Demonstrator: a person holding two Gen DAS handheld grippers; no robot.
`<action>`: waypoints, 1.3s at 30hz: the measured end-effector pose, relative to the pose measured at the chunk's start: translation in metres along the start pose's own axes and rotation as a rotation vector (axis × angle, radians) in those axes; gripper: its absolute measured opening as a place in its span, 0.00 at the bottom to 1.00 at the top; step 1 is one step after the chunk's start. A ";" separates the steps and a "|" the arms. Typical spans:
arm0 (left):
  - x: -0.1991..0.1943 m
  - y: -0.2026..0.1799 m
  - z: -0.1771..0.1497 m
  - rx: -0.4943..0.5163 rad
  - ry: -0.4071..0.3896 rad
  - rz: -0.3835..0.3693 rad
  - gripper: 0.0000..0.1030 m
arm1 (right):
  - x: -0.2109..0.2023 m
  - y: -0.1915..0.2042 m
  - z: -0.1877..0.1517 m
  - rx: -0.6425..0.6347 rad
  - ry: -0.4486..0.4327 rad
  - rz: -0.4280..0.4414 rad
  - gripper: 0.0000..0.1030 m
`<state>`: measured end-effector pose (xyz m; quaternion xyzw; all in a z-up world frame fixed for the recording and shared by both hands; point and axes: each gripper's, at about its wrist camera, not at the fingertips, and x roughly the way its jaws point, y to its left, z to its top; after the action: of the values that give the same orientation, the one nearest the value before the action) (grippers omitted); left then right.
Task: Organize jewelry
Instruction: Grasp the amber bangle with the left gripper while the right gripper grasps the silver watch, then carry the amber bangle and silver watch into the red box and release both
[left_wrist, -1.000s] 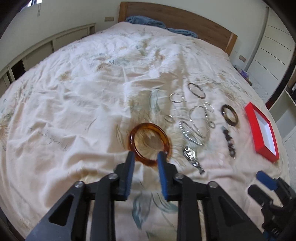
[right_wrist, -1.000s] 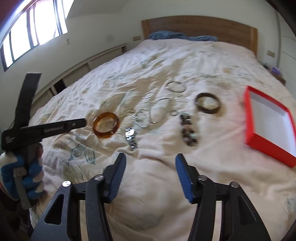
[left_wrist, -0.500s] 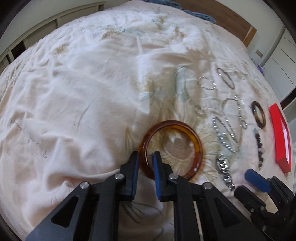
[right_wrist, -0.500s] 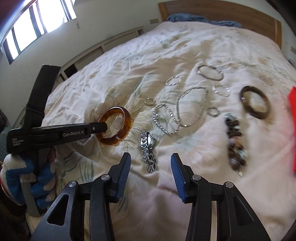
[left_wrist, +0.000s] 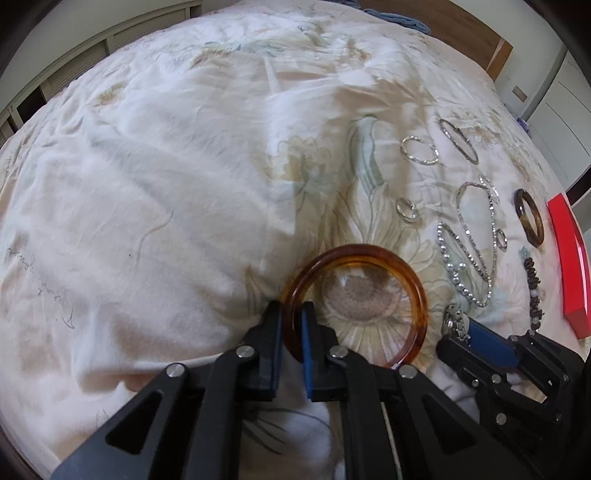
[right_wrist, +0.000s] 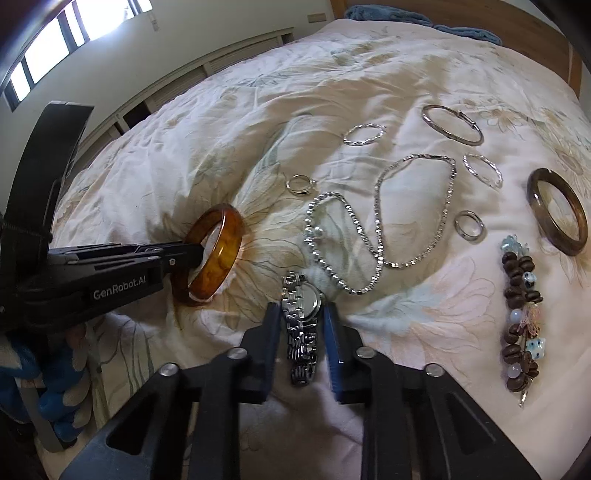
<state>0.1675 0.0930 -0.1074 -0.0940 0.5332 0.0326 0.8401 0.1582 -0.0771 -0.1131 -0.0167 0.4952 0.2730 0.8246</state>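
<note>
Where the pale floral bedspread (right_wrist: 369, 66) rumples across a wide bed, jewelry lies spread out, with a wooden headboard (right_wrist: 517, 22) at the far end and low cabinets (right_wrist: 207, 74) under a window (right_wrist: 44, 48) along the left wall. The left gripper (left_wrist: 291, 325) is closing, its pads pinching the rim of the amber bangle (left_wrist: 354, 299), which sits tilted on the cover. The right gripper (right_wrist: 300, 317) is closing too, the silver watch (right_wrist: 301, 317) lying between its jaws (pads not quite touching). A red box (left_wrist: 569, 258) sits at the right edge.
</note>
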 end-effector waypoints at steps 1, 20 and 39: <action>-0.003 0.002 -0.001 -0.007 -0.009 -0.009 0.08 | -0.001 0.000 0.001 -0.001 -0.002 0.000 0.22; -0.092 -0.040 -0.027 0.085 -0.150 0.000 0.07 | -0.113 0.014 -0.029 0.035 -0.173 0.018 0.21; -0.124 -0.297 -0.035 0.430 -0.155 -0.289 0.07 | -0.264 -0.175 -0.093 0.290 -0.332 -0.279 0.21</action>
<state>0.1294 -0.1994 0.0270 0.0140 0.4428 -0.1946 0.8751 0.0694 -0.3677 0.0149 0.0784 0.3799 0.0818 0.9181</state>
